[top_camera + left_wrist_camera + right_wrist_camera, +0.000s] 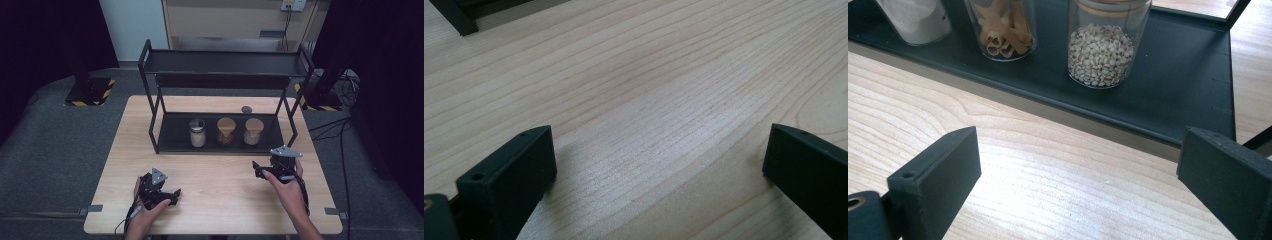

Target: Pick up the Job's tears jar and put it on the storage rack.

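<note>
On the lower shelf of the black rack (165, 131), at the far middle of the table (120, 165), we list three jars in a row, each upright: a jar of white powder (197, 133) at the left, a jar of pasta (225, 131) in the middle, a jar of grain (253, 131) at the right.

Right gripper (270, 169): jaws wide apart, holding nothing, low over the table. We judge the jar of grain (1108, 47) its likely object; it stands ahead of the jaws and slightly left of their midline, just past the shelf's front edge.

Left gripper (167, 194): jaws likewise apart and empty, nearer the table's front edge and farther from the jars.

The right gripper view gives the jars' contents, grain, pasta (1002, 27) and powder (915, 19). The left gripper view gives bare wood and a corner of the rack (456, 17). The high view gives the lids: two wooden, one metal.
</note>
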{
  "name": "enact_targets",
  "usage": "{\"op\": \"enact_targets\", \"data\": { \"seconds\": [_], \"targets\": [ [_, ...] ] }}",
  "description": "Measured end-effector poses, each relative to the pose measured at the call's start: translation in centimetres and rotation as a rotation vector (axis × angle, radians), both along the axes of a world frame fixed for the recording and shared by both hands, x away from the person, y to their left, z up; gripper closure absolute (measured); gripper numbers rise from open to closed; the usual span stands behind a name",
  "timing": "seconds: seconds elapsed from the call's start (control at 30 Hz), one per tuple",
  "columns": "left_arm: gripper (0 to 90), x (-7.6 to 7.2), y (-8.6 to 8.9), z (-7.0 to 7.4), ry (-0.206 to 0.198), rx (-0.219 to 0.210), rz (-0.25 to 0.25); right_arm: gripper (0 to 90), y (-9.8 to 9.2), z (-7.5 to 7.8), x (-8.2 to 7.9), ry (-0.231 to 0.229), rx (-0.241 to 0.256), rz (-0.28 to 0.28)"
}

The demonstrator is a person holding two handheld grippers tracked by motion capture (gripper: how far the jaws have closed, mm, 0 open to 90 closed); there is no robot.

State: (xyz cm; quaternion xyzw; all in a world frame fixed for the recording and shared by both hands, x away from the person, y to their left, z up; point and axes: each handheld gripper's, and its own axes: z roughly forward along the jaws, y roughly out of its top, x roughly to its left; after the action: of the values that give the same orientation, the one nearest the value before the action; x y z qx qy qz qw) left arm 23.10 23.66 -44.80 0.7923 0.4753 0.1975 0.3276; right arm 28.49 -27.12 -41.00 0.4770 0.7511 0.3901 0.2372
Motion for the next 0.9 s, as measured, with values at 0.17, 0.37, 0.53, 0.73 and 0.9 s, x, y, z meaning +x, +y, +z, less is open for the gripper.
{"op": "enact_targets", "data": {
  "seconds": [0.17, 0.37, 0.53, 0.73, 0.9],
  "targets": [
    [0.0, 0.0, 0.0, 0.0, 0.000, 0.000, 0.001, 3.7, -0.2, -0.2, -0.3, 0.004, 0.000, -0.002],
    [0.0, 0.0, 0.0, 0.0, 0.000, 0.000, 0.001, 3.7, -0.3, -0.5, -0.7, 0.009, 0.005, -0.001],
    [0.0, 0.0, 0.0, 0.0, 0.000, 0.000, 0.001, 3.6, -0.5, -0.7, -1.0, 0.009, 0.010, 0.002],
    [0.0, 0.0, 0.0, 0.0, 0.000, 0.000, 0.001, 3.7, -0.7, -0.9, -1.5, 0.010, 0.019, 0.003],
    [0.0, 0.0, 0.0, 0.0, 0.000, 0.000, 0.001, 3.7, -0.9, -1.0, -1.9, 0.008, 0.027, 0.003]
  ]
}}
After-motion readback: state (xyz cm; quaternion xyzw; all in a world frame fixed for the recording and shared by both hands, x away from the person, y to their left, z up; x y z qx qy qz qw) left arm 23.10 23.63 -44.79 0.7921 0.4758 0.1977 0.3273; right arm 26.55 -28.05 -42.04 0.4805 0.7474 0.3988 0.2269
